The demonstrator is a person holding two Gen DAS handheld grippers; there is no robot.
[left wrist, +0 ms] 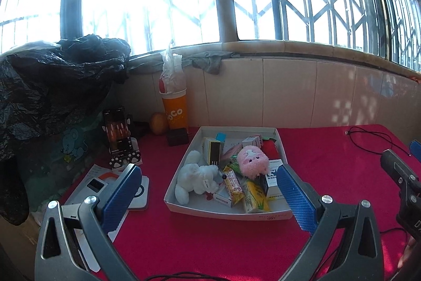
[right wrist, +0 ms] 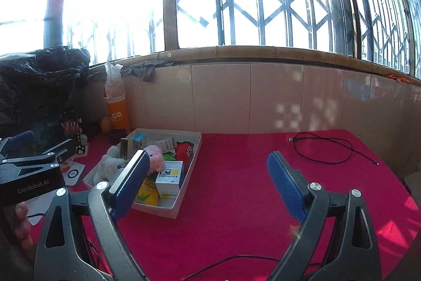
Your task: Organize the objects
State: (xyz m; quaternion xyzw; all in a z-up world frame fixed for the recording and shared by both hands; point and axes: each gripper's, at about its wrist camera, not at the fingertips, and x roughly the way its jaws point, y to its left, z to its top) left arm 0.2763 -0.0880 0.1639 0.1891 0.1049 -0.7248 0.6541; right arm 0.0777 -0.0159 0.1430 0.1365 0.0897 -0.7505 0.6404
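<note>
1. My left claw (left wrist: 208, 196) stands wide open with nothing between its blue pads; my right claw (right wrist: 208, 186) is just as wide and just as empty; both hang above the red cloth (left wrist: 210, 249) and touch nothing.
2. The white box (left wrist: 223, 213) sits on the cloth toward the back left, its far end near the tiled wall (left wrist: 289, 91); from my left claw it lies straight ahead between the fingers, from my right it lies off to the left, behind my left finger.
3. Right of the box the cloth runs bare to the table's right edge, save for one black cable (right wrist: 323, 149) coiled near the far right corner; the strip of cloth in front of the box is also free.
4. Left of the box the room is tight: one orange cup (left wrist: 175, 112) reading "CoCo", one orange fruit (left wrist: 158, 123), one small black block (left wrist: 177, 137), one phone (left wrist: 117, 132) upright on a paw-print stand, and papers (left wrist: 92, 183) at the table's left edge.
5. In the box I count two plush toys, one white (left wrist: 197, 177) and one pink (left wrist: 252, 157), among several small cartons and packets too jumbled to count; their print is too small to read.
6. My left claw's body, seen from the right camera, reads "GenRobot.AI".
</note>
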